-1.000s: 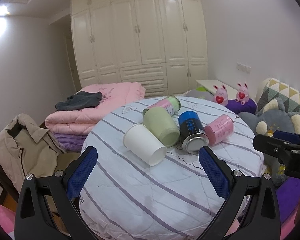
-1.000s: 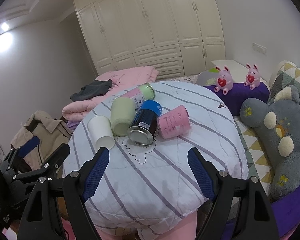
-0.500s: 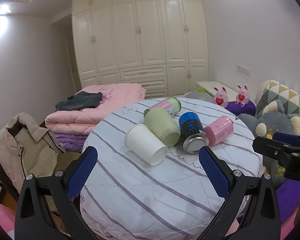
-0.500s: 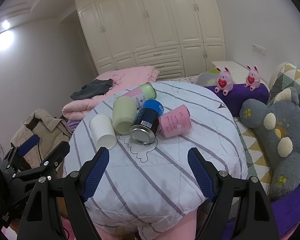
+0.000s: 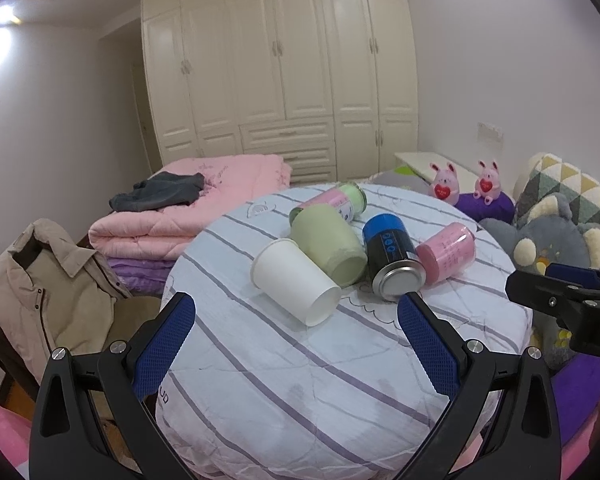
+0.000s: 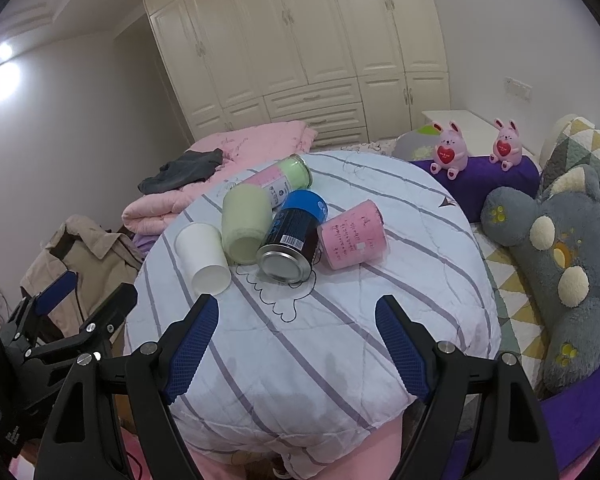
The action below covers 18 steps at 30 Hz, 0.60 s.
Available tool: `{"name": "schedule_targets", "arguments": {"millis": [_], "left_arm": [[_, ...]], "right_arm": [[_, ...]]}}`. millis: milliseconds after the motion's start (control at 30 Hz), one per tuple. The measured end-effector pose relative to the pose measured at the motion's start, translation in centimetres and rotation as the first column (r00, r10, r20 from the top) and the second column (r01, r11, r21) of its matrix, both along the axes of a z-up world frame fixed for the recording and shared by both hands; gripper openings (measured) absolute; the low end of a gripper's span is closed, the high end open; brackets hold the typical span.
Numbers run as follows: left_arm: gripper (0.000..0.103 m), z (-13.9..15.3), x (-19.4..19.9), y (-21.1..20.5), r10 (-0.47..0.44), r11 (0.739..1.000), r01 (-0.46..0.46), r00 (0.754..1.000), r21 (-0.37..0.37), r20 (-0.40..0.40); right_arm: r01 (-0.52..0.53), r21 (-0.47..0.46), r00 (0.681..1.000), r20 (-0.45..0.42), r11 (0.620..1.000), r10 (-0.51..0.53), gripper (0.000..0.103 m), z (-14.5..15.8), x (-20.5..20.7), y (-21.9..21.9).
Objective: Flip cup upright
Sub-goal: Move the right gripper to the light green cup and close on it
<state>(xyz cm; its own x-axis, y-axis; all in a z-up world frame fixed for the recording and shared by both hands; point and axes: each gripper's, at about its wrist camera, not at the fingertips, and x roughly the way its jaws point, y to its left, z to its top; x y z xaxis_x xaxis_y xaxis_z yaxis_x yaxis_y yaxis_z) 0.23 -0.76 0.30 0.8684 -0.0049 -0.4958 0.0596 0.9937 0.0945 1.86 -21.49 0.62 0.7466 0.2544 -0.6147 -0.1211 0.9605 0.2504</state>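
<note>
Several containers lie on their sides on a round table under a striped white cloth (image 5: pixel 300 380) (image 6: pixel 340 340). They are a white paper cup (image 5: pixel 294 280) (image 6: pixel 202 258), a pale green cup (image 5: pixel 330 242) (image 6: pixel 244 222), a blue and black tin can (image 5: pixel 392 256) (image 6: pixel 294 238), a pink cup (image 5: pixel 446 252) (image 6: pixel 354 236) and a pink and green bottle (image 5: pixel 332 200) (image 6: pixel 280 178). My left gripper (image 5: pixel 296 316) is open and empty, short of the white cup. My right gripper (image 6: pixel 298 316) is open and empty, short of the can.
A folded pink quilt (image 5: pixel 188 208) with dark clothes lies behind the table. A beige jacket (image 5: pixel 40 280) hangs at the left. A grey plush toy (image 6: pixel 560 248), two pink bunnies (image 6: pixel 448 154) and a patterned cushion sit at the right. White wardrobes (image 5: pixel 280 60) fill the back wall.
Both grippers have drifted slightly, so the table sits a little lower in the views. The cups have not moved. Both grippers stay open.
</note>
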Motion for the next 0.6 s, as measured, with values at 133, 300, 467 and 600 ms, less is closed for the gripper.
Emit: {"name": "schedule_targets", "arguments": {"millis": [133, 300, 467, 600], "left_arm": [[0.102, 0.1, 0.9, 0.3, -0.003, 1.000, 0.003, 1.000, 0.001, -0.020], [0.102, -0.2, 2.6, 1.0, 0.003, 1.000, -0.004, 0.998, -0.007, -0.065], [0.102, -0.3, 4.7, 2.3, 0.019, 1.000, -0.021, 0.994, -0.017, -0.110], [0.102, -0.3, 6.5, 3.4, 0.031, 0.999, -0.035, 0.989, -0.027, -0.143]], "right_arm": [[-0.010, -0.008, 0.999, -0.036, 1.000, 0.010, 0.082, -0.1, 1.2, 0.6], [-0.029, -0.034, 0.998, -0.063, 0.999, 0.026, 0.082, 0.0, 2.8, 1.7], [-0.066, -0.025, 0.995, -0.078, 0.997, 0.064, 0.082, 0.4, 4.7, 2.9], [-0.111, -0.015, 0.990, -0.094, 0.994, 0.109, 0.082, 1.0, 7.0, 4.3]]}}
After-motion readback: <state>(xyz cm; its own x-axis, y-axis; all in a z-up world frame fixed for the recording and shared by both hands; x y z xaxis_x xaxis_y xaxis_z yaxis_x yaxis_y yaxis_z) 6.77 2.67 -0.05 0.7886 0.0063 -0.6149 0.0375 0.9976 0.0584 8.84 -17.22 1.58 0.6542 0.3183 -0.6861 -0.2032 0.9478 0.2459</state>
